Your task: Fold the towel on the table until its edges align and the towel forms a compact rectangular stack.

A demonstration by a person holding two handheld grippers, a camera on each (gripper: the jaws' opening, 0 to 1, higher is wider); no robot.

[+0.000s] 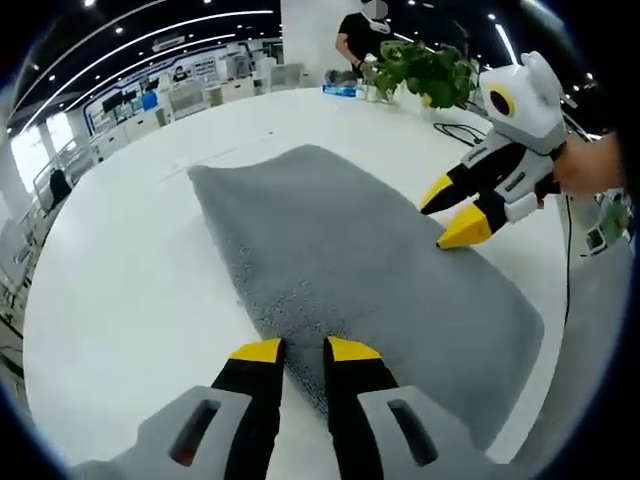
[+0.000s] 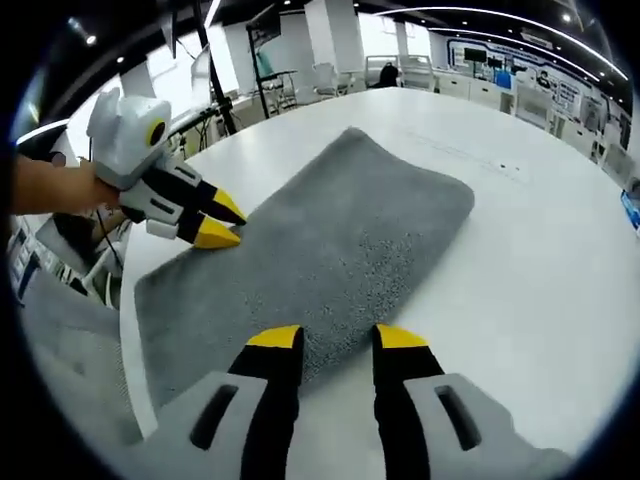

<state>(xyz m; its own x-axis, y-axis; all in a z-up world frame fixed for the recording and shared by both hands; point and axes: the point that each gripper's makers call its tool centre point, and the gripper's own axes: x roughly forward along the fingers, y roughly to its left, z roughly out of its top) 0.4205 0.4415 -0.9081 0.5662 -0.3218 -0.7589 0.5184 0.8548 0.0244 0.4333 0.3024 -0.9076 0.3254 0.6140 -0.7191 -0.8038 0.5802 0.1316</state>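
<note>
1. Grey towel (image 1: 370, 270) lies flat on the white table (image 1: 130, 270); it fills the middle of each view.
2. Left gripper (image 1: 304, 350) at six o'clock, jaws spread over the towel's edge.
3. Right gripper (image 2: 335, 338) likewise spread over the opposite edge; a plant (image 1: 425, 70) stands at one o'clock.

Towel (image 1: 360, 270) flat on table (image 1: 130, 280)

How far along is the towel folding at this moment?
Done: the grey towel already lies as a long, thick strip on the white table, which suggests at least one fold, though I cannot count layers. In hand: the left gripper and right gripper sit open at opposite long edges, neither clamped on it. Left: grasp, fold it shorter into a compact rectangle, align edges.
</note>
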